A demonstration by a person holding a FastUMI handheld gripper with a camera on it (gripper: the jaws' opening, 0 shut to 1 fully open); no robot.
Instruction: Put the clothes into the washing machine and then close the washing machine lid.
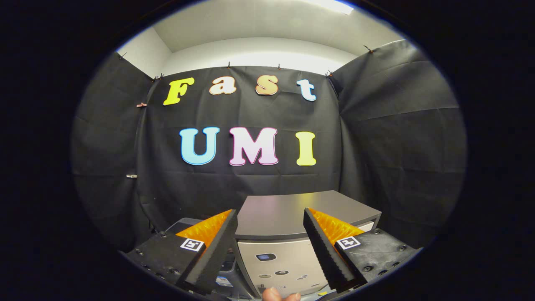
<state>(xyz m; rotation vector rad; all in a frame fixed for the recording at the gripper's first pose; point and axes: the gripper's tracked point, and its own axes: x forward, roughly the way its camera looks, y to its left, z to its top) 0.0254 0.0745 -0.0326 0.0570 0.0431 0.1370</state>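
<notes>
the gripper (271,246) is held level, pointing forward, with both fingers spread wide apart. nothing sits between them and neither finger presses on anything. the left finger (211,251) angles inward from its mount toward the tip; the right finger (328,251) mirrors it. the inner faces of both fingers are ridged. each finger mount carries a small square marker. below the gap between the fingers, a fingertip of the person's hand (279,295) is visible.

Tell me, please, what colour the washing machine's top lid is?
Dark grey, seen best in the gripper view: the lid lies beyond the open claw.
</notes>
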